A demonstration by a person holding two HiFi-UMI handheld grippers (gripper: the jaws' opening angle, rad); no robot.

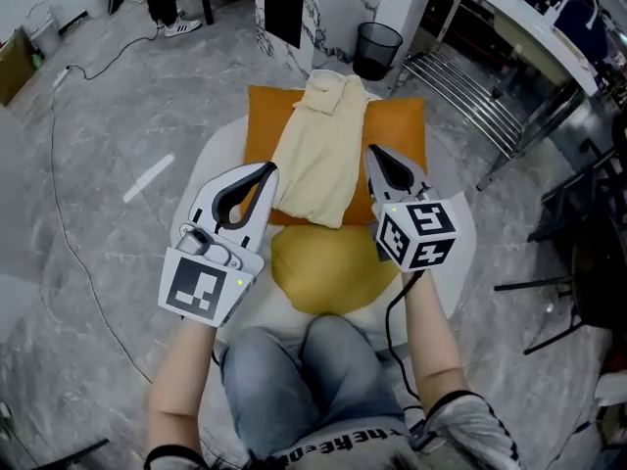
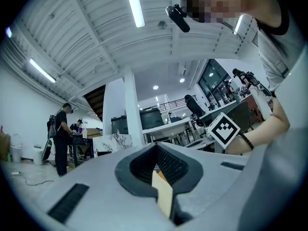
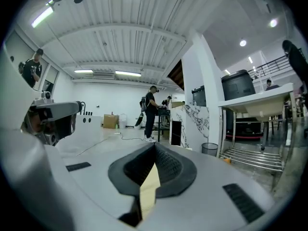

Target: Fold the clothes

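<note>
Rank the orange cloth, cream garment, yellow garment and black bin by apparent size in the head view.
1. orange cloth, partly covered
2. cream garment and yellow garment, too close to rank
3. black bin, though farthest away

A black mesh wastebasket (image 1: 377, 49) stands on the grey floor (image 1: 88, 292). Just left of it rises a white marble-patterned partition (image 1: 338, 3) with a black panel (image 1: 284, 3) on its face. Right of the wastebasket, a rack of chrome bars (image 1: 460, 96) sits low under a white counter (image 1: 519, 18). Far left of the wastebasket, a thin cable (image 1: 52, 179) trails over the floor past a white strip (image 1: 149, 177). A cardboard box (image 1: 12, 65) sits at the edge. A person (image 3: 150, 112) in dark clothes stands beyond the partition.
</note>
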